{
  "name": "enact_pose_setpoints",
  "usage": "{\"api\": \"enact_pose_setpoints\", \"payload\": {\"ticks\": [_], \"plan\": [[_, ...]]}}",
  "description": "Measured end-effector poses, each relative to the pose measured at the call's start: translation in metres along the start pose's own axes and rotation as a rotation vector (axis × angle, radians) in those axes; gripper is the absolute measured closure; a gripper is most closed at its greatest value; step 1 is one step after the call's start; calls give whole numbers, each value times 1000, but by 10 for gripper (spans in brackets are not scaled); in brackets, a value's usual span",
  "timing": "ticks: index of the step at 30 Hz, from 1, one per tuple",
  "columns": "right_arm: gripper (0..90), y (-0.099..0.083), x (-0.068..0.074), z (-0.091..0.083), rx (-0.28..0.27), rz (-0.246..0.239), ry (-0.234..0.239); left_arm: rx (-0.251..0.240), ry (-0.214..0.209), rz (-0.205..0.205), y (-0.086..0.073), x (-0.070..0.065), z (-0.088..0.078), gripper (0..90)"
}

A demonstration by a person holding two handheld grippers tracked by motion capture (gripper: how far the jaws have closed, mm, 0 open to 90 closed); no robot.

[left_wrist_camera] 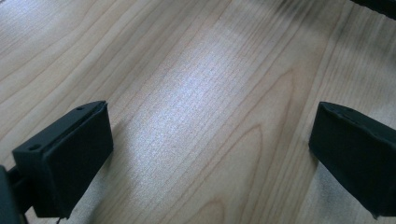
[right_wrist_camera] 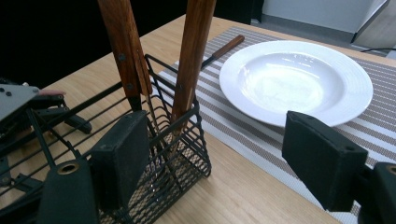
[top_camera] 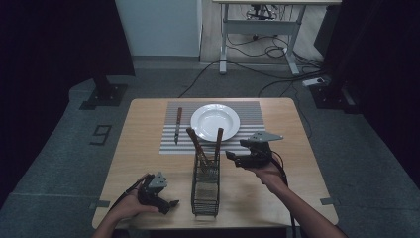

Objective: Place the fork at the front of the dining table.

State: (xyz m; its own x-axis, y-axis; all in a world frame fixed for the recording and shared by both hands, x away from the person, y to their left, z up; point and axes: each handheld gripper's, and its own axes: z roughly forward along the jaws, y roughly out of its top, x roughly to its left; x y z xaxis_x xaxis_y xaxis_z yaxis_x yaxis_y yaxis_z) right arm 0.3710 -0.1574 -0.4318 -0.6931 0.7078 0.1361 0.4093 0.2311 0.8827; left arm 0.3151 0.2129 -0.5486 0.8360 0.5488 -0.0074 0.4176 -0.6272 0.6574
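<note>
A black wire cutlery basket (top_camera: 205, 186) stands at the table's near middle, with two wooden-handled utensils (top_camera: 196, 144) leaning up out of its far end. My right gripper (top_camera: 232, 158) hovers just right of the basket, open, pointing left at it. In the right gripper view the two handles (right_wrist_camera: 123, 46) rise beyond its left jaw, and nothing lies between the jaws (right_wrist_camera: 219, 154). My left gripper (top_camera: 168, 206) rests low at the near left, open over bare wood (left_wrist_camera: 210, 140).
A white plate (top_camera: 215, 121) sits on a striped placemat (top_camera: 247, 111) at the far middle of the wooden table (top_camera: 143, 148). A wooden-handled knife (top_camera: 178, 125) lies on the mat left of the plate. A desk frame and cables stand on the floor beyond.
</note>
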Motion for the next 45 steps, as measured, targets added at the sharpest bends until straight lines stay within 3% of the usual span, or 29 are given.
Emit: {"api": "enact_pose_setpoints", "payload": {"ticks": [20,30,38,45], "plan": [[268,15,9,24,1,-25,27,0,-1,1,0,0,0,0],[388,22,4,43,-4,-36,26,0,0,1,0,0,0,0],[475,23,-1,50,-34,-17,52,1,-1,2,0,0,0,0],[564,23,-3,52,-28,-24,74,2,-1,2,0,0,0,0]]}}
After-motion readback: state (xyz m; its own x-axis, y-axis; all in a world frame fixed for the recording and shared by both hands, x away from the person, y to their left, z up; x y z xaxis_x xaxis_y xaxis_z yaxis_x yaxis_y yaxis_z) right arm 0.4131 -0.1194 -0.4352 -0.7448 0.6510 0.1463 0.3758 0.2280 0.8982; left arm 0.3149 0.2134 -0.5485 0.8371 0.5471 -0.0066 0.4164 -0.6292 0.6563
